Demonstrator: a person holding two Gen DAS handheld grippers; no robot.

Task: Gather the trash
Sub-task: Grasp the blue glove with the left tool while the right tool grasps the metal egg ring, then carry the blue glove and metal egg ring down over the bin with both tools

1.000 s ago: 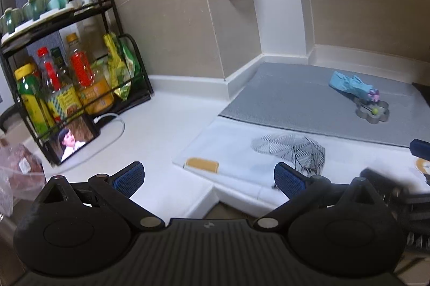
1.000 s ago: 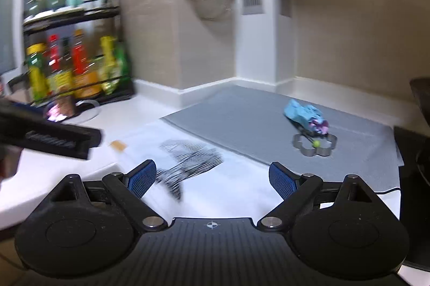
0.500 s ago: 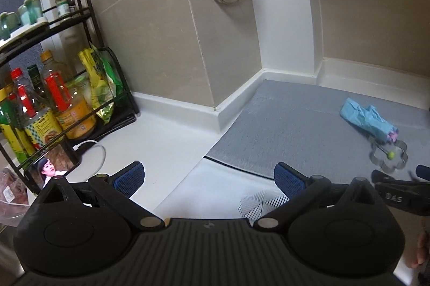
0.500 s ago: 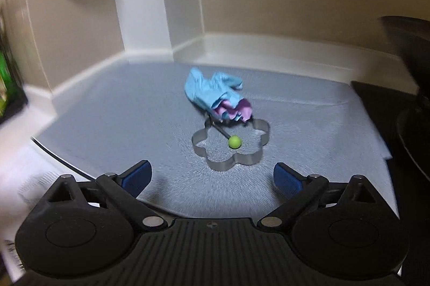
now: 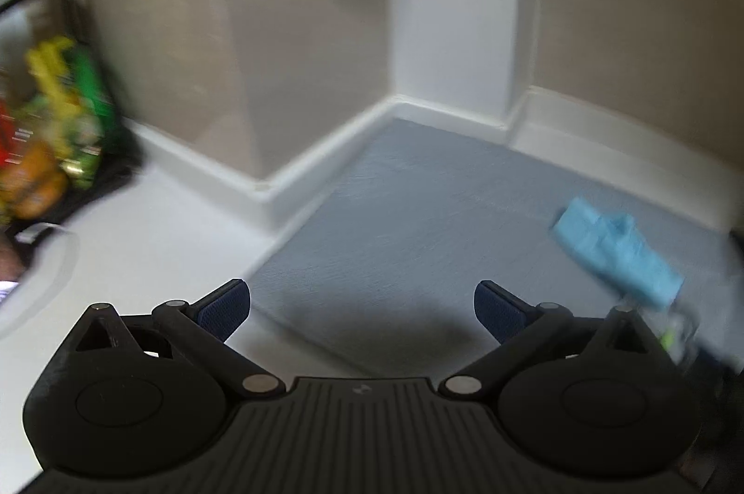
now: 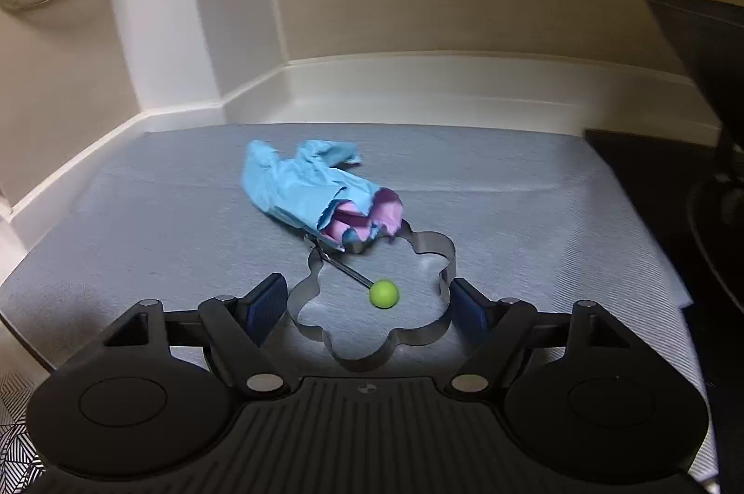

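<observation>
R hand-held gripper [image 6: 367, 306] now straddling ring mold [image 6: 372, 299]

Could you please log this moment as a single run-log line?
right gripper: fingers just closing around flower-shaped metal ring, contact unclear | left gripper: open, empty | blue wrapper: on grey mat

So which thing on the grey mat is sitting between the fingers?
The flower-shaped metal ring, the one holding the green ball. The blue wrapper lies farther back.

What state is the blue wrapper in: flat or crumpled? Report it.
Crumpled. The blue wrapper lies creased and bunched on the grey mat, pink lining showing at its torn end.
</observation>
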